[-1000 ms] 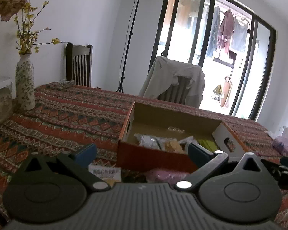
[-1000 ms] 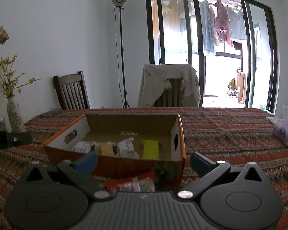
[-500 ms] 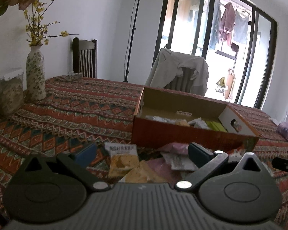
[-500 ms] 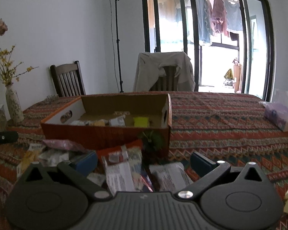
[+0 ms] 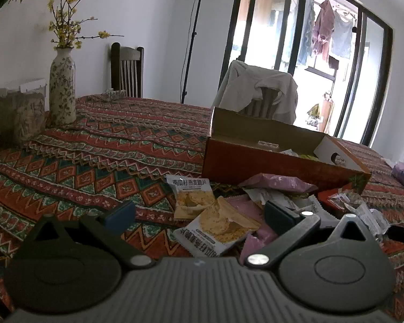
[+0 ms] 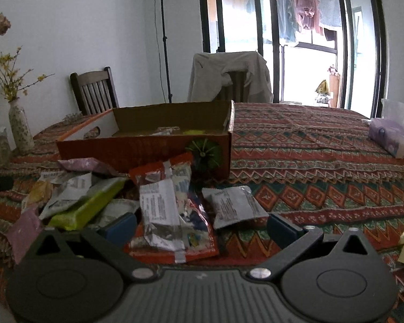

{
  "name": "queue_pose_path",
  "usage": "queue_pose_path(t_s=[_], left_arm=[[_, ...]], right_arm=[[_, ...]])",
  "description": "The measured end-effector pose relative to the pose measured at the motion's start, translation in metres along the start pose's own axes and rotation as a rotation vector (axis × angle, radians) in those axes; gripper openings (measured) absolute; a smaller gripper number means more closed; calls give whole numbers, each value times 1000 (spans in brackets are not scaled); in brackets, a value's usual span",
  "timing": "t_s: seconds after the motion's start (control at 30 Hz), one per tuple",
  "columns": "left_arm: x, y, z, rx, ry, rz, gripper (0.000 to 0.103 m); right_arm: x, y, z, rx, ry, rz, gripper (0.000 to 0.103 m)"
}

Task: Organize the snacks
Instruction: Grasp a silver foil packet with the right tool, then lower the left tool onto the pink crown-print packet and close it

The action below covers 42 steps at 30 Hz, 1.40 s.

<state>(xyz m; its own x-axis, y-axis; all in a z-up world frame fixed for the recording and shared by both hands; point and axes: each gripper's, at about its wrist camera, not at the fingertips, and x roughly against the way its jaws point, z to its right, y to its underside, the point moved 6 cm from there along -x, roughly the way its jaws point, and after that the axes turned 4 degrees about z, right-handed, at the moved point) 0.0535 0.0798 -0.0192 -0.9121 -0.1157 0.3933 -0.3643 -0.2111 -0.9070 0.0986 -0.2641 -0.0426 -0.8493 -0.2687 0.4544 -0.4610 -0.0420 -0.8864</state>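
Tabletop (image 5: 99, 145) carries a red, green and orange zigzag-pattern cloth. Cardboard box (image 5: 271, 158), orange outside with white end panels and oval handle holes, sits mid-table; a few packets lie inside, including something yellow. Right view shows a green round fruit print on the box's near corner (image 6: 203, 152).

Snack pile lies on the cloth just in front of the box. Left view: two white-and-yellow packets (image 5: 191, 196) with Chinese print, the nearer one (image 5: 218, 231) upside down to the camera, characters too small to read reliably. Purple wrappers (image 5: 277, 183) overlap them on the right.

Right view only: orange-edged bag (image 6: 172, 210) with a white back label of fine print, unreadable; grey-white packet (image 6: 232, 206) just right of it, text also unreadable; yellow-green packet (image 6: 90, 206) and crumpled silver wrappers to its left.

Left view only: floral vase (image 5: 62, 86) with yellow sprigs at the table's far left edge, clear container beside it. Both views show two chairs, one draped with a beige jacket (image 6: 228, 75), and laundry hanging beyond the glass doors.

Left gripper (image 5: 199, 214): fingers spread wide, holding nothing, poised over the yellow packets. Right gripper (image 6: 200, 227): fingers spread wide, empty, with the orange-edged bag between them.
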Motion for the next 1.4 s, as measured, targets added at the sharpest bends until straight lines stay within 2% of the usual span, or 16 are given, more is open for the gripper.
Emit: queue_pose_path(t_s=[0.17,0.23,0.3,0.5,0.53,0.67,0.73,0.93,1.1,1.4], left_arm=[[-2,2,-2,6,0,-7,103],[-2,2,-3,9,-4,-9,103],[-2,2,-5,13,-8,-11,103],[-3,2,-8,16,-14,-16,103],[-4,2,-8,16,-13,-17,103],[-6,1,-6,13,-13,-26,103],[-6,1,-5,9,-9,-28,103],[-4,6,-2,9,11,-50,103],[-1,14,14,-8,60,-84,103],[3,49,58,-128,145,-156,103]], right_arm=[[-24,-9,-16,32,-40,-17,102],[-36,-11,-21,31,-48,-31,97],[-48,-11,-26,34,-52,-51,83],[-67,-2,-30,35,-34,-81,58],[-66,-1,-29,35,-38,-77,57],[-48,-7,-25,37,-42,-16,35],[-35,-10,-22,33,-40,27,35],[-9,-8,-20,8,-58,80,34],[7,-8,-20,25,-54,114,34],[19,-1,-17,20,-61,122,34]])
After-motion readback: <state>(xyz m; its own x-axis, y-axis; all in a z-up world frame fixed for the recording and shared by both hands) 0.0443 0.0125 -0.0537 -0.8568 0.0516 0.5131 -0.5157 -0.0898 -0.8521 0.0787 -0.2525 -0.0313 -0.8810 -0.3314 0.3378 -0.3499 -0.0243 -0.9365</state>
